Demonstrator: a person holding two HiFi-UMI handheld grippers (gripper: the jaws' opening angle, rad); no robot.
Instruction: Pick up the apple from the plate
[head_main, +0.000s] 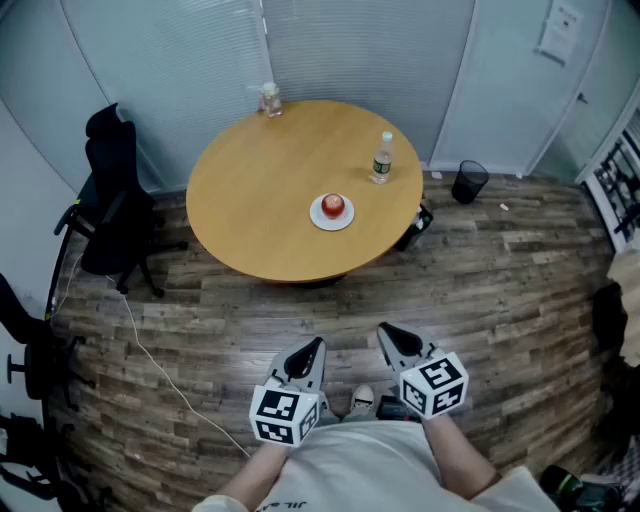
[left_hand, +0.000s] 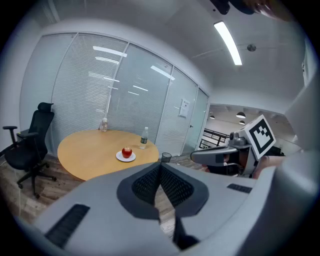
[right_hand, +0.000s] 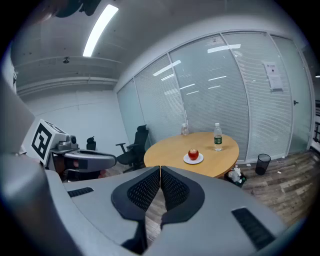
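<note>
A red apple (head_main: 333, 206) sits on a small white plate (head_main: 320, 219) near the front of a round wooden table (head_main: 250, 190). The apple (left_hand: 127, 151) and plate (left_hand: 120, 157) also show far off in the left gripper view, and the apple (right_hand: 193, 154) on its plate (right_hand: 187, 160) in the right gripper view. My left gripper (head_main: 311, 349) and right gripper (head_main: 389, 335) hang side by side over the wooden floor, well short of the table. Both are shut, jaws touching, with nothing held.
On the table stand a clear water bottle (head_main: 382, 158) to the right of the plate and a small bottle (head_main: 269, 99) at the far edge. A black office chair (head_main: 112, 205) stands left of the table, a black waste bin (head_main: 469, 181) to its right. A white cable (head_main: 150, 355) trails across the floor.
</note>
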